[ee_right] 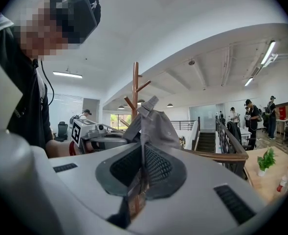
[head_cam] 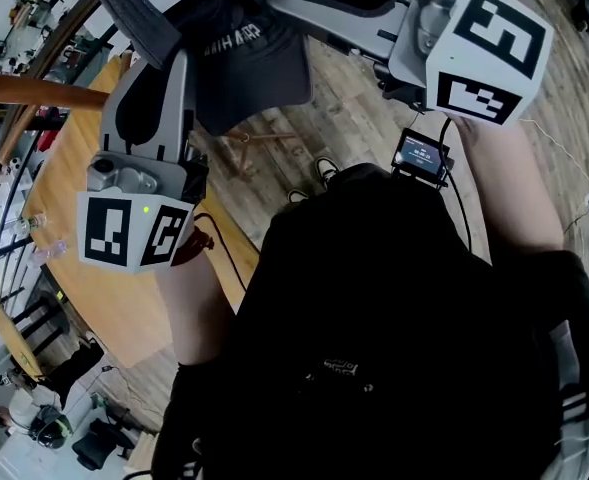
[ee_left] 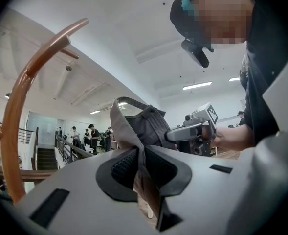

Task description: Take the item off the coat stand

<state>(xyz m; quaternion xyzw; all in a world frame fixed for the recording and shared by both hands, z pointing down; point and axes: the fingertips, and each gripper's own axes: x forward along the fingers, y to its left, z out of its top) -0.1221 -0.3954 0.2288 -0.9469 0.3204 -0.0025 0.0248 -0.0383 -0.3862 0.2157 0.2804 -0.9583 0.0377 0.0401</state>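
Cap hung between left gripper and right gripper, fingers of both pinched on fabric (thin fold); coat stand beyond, apparently clear.

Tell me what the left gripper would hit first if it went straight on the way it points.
The gray cap it is shut on; just beyond, probably the right gripper, though depth is unclear.
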